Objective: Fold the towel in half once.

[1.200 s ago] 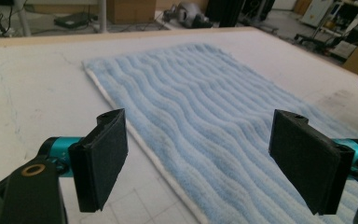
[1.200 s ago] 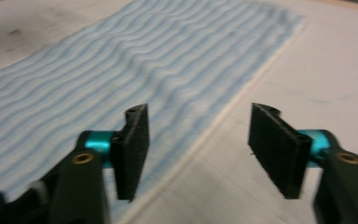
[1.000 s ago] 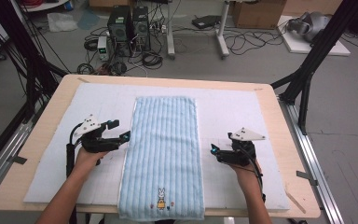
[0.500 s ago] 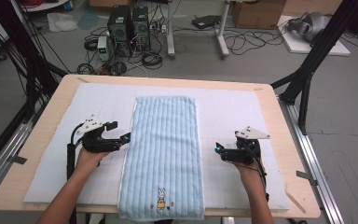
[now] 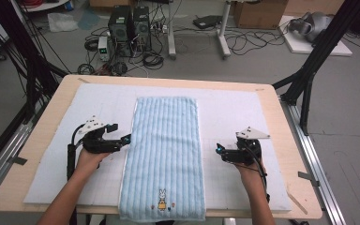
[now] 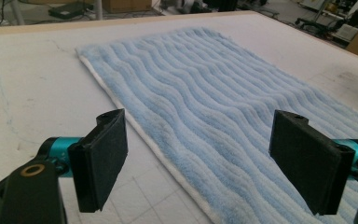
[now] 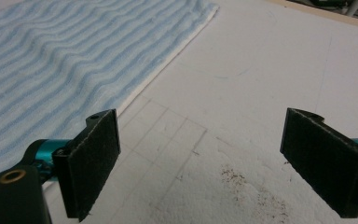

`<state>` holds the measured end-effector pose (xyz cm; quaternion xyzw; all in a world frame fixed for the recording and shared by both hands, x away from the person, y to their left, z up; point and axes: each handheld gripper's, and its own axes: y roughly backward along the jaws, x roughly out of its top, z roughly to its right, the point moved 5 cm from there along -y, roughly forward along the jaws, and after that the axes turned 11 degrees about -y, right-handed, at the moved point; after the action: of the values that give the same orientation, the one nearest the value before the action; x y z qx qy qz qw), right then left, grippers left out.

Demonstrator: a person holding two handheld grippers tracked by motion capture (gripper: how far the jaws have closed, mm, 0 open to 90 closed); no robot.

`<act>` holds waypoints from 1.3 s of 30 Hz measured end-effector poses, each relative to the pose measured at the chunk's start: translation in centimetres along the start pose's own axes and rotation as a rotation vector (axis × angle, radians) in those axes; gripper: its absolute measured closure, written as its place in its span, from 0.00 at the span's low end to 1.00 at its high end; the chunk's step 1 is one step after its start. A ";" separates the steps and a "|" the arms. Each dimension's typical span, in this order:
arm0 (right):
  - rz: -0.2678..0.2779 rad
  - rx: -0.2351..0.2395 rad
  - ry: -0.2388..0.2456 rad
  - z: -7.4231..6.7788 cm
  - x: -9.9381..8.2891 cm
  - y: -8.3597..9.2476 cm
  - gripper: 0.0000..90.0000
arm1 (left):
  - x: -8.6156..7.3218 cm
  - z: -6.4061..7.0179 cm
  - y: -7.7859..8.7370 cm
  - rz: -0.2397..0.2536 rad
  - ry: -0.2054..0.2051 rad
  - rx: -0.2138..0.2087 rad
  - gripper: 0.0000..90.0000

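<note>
Towel first: a long pale-blue ribbed terry towel (image 5: 163, 159) with a small rabbit motif (image 5: 161, 202) near its close end lies flat down the middle of the white padded mat (image 5: 225, 110) that covers the light wooden counter (image 5: 288, 140). Its near end reaches the counter's front edge, and its far end stops short of the mat's far border.

From the high view I see my left gripper (image 5: 124, 139) low at the towel's left long edge, about halfway along it. In the left gripper view its jaws have just been opening and now stand spread wide; the towel's white-trimmed edge (image 6: 158, 154) runs between them, one pad (image 6: 100, 161) over bare mat and the other (image 6: 307, 161) over the blue pile. Neither pad presses on the fabric.

My right gripper (image 5: 219, 150) sits on the other side, near the towel's right long edge but apart from it. In the right gripper view its jaws are likewise spread wide with nothing between them but the mat, which has faint grid lines (image 7: 168, 130) and a patch of brown specks (image 7: 251, 186). The towel's edge (image 7: 168, 60) passes just beyond its left-hand pad (image 7: 93, 163).
</note>
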<state>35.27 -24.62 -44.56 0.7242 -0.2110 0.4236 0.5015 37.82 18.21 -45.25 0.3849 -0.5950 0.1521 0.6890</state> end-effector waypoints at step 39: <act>0.012 0.025 -0.106 0.9 -0.4 0.2 0.12 | 0.4 -4.8 -7.8 -0.252 0.007 0.153 0.45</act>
<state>35.26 -25.57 -44.89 0.7506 -0.2363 0.3904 0.4779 46.48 16.40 -47.53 0.5074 -0.5260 0.1105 0.6736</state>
